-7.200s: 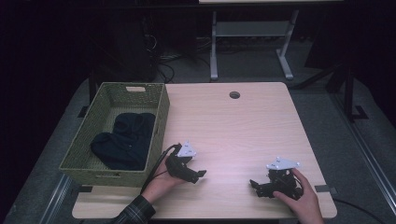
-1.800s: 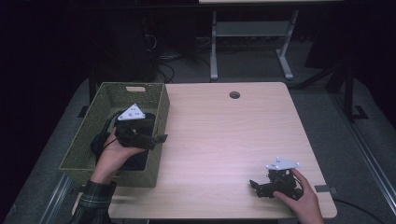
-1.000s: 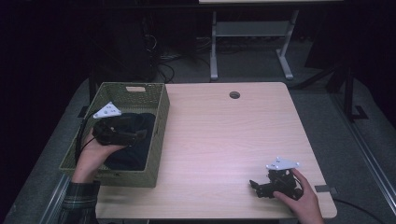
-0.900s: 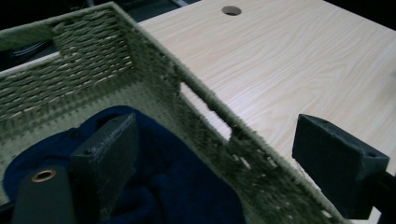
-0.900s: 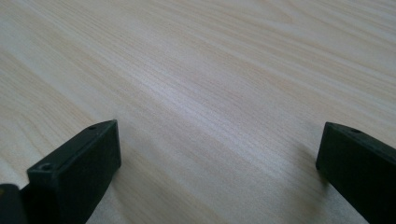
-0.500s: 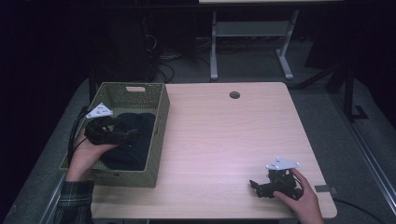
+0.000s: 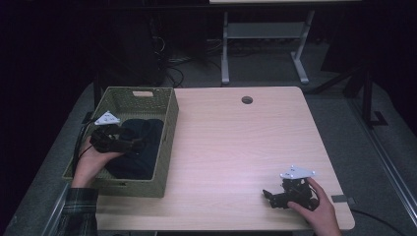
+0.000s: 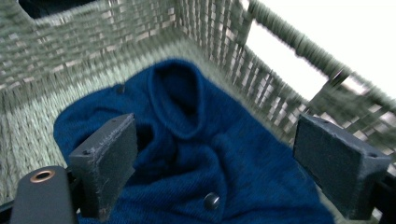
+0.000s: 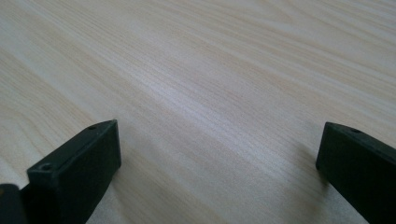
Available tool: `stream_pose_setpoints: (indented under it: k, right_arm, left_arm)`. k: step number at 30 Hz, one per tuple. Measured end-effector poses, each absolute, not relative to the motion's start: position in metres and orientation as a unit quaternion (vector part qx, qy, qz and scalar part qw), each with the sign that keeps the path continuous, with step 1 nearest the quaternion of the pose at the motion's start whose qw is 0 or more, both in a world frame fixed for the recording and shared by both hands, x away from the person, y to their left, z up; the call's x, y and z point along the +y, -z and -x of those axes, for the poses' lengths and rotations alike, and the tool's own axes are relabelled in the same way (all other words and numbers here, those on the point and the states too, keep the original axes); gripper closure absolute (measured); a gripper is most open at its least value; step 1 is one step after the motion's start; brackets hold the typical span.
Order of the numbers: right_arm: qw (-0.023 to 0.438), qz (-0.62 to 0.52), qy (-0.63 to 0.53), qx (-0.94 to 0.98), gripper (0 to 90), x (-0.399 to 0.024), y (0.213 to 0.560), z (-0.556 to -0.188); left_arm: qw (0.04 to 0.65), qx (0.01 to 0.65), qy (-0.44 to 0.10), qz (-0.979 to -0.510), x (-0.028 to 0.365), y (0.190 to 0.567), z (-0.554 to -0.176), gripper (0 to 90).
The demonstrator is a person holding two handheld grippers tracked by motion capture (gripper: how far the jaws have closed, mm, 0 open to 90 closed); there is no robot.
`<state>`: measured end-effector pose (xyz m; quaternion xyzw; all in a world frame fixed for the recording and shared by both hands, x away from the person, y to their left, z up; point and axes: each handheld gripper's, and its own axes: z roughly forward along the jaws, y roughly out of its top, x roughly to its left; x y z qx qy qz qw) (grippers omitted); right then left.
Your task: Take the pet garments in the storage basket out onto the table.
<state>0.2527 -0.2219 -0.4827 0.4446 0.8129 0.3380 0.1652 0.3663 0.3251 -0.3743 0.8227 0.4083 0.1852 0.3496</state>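
Nearest the person, the right gripper (image 7: 278, 196) rests on the wooden table (image 7: 236, 147), well to the right of the woven basket (image 7: 167, 128); its jaws stand wide apart with bare tabletop between them, holding nothing. Farther in, the left gripper (image 7: 129, 144) hangs inside the basket, just above the dark blue knitted garment (image 8: 201, 172), its jaws spread wide to either side of a rumpled fold near a small dark button (image 8: 212, 201). Neither pad looks to be pressing the cloth yet. Judged from this, the work is at its start: the garment lies wholly in the basket, the reach is made, and the grasp and lift-out remain.
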Motion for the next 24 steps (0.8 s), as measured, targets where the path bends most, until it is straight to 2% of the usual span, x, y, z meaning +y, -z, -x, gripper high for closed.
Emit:
stream_pose_setpoints:
  k: [18,24]
  right_arm:
    - [0.165,-0.445,-0.338,0.813,0.0,-0.222,0.483,-0.253]
    - [0.165,-0.445,-0.338,0.813,0.0,-0.222,0.483,-0.253]
  left_arm:
    - [0.276,0.405,-0.113,-0.864,0.311,0.411,-0.382,13.3]
    - [0.260,0.408,-0.107,-0.868,0.308,0.418,-0.384,13.3]
